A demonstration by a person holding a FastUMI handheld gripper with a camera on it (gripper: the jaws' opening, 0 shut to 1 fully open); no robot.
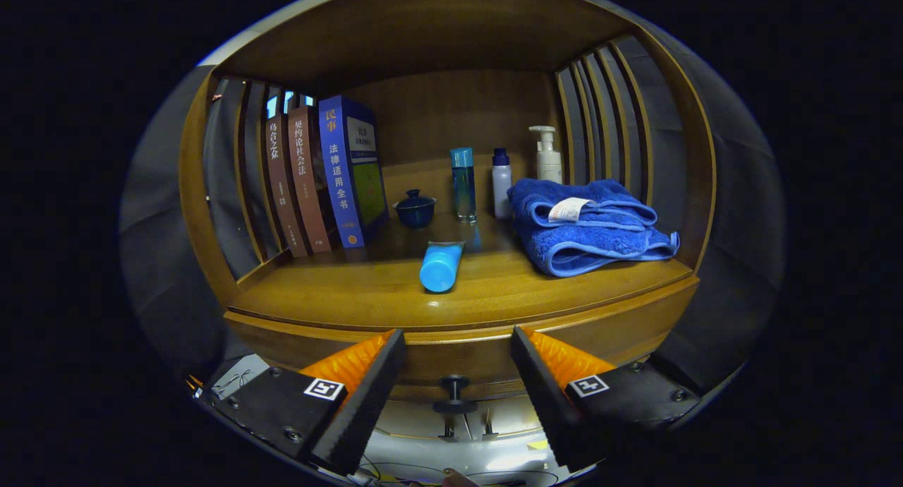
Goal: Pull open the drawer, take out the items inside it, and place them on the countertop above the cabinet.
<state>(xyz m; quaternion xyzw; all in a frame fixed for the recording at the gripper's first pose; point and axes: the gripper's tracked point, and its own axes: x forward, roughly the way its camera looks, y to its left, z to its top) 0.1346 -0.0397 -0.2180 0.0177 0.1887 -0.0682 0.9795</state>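
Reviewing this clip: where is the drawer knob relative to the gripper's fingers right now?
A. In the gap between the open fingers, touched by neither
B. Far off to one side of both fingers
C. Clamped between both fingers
A: the drawer knob sits in the gap of the open gripper, with clear space to each finger, so neither touches it.

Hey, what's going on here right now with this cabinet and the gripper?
A hand-held gripper's tongs are open, with the drawer knob between them, not yet gripped. The drawer looks shut. On the countertop above lie a blue tube and a folded blue towel, with books, a small lidded cup and three bottles further back.
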